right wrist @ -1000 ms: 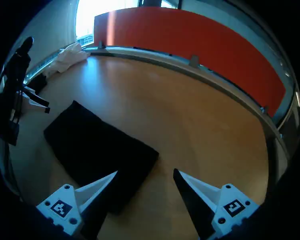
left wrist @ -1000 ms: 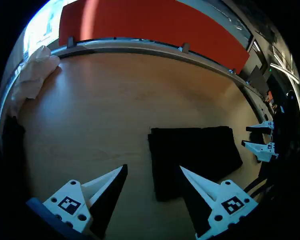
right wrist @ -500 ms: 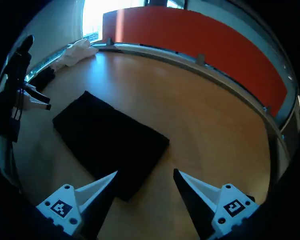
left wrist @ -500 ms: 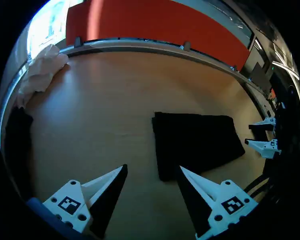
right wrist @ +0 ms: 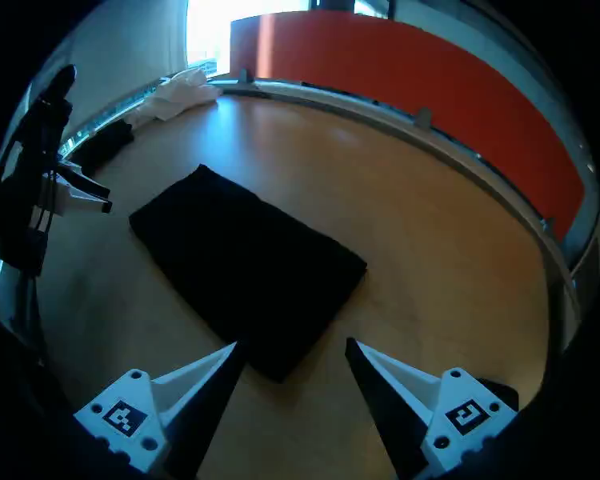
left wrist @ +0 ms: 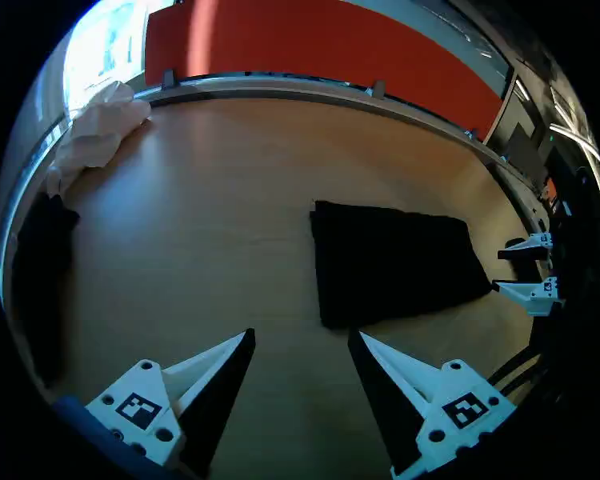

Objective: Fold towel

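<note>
Backed off the towel (left wrist: 392,260), left hand-held gripper (left wrist: 301,334) and right hand-held gripper (right wrist: 294,344) gape wide; white cloth (left wrist: 96,132) beyond

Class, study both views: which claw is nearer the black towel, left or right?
Right, narrowly. The right claw hangs at the black towel's near corner, which reaches between its open fingers. The left claw sits just short of the towel's edge.

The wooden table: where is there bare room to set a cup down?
The widest bare stretch of table lies between the black towel, the white cloth and the orange panel. Wood in front of the left gripper is bare too. Crowded: the edge holding the white cloth and a dark cloth.
</note>
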A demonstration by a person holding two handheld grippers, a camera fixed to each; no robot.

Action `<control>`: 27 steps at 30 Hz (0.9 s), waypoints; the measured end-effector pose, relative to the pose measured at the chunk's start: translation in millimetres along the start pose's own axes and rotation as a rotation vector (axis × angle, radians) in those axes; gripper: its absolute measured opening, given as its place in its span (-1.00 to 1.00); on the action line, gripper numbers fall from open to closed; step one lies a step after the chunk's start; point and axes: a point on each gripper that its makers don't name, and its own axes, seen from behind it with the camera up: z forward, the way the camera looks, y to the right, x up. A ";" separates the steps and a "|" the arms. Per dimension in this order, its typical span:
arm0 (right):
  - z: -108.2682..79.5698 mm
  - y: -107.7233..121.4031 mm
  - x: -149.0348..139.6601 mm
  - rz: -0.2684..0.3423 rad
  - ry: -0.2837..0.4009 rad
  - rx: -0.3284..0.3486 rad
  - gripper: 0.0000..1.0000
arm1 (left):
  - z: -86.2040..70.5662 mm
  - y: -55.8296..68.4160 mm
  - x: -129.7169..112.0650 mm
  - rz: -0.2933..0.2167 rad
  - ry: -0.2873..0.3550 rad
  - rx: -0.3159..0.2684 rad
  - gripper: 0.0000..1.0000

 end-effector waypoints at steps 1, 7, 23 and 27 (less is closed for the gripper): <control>0.3 -1.0 -0.9 -0.005 -0.003 0.006 0.88 | -1.5 -0.2 -1.6 -0.001 0.001 0.002 0.71; 0.9 -8.9 -12.4 -0.027 -0.047 0.053 0.43 | -10.4 -1.9 -13.7 -0.007 0.000 0.018 0.71; 4.5 -11.0 -34.0 -0.075 -0.116 0.105 -0.22 | -25.6 -7.3 -35.3 -0.013 -0.016 0.031 0.71; 7.0 -9.9 -35.4 -0.079 -0.120 0.109 -0.52 | -27.8 -6.5 -37.2 -0.019 -0.017 0.026 0.71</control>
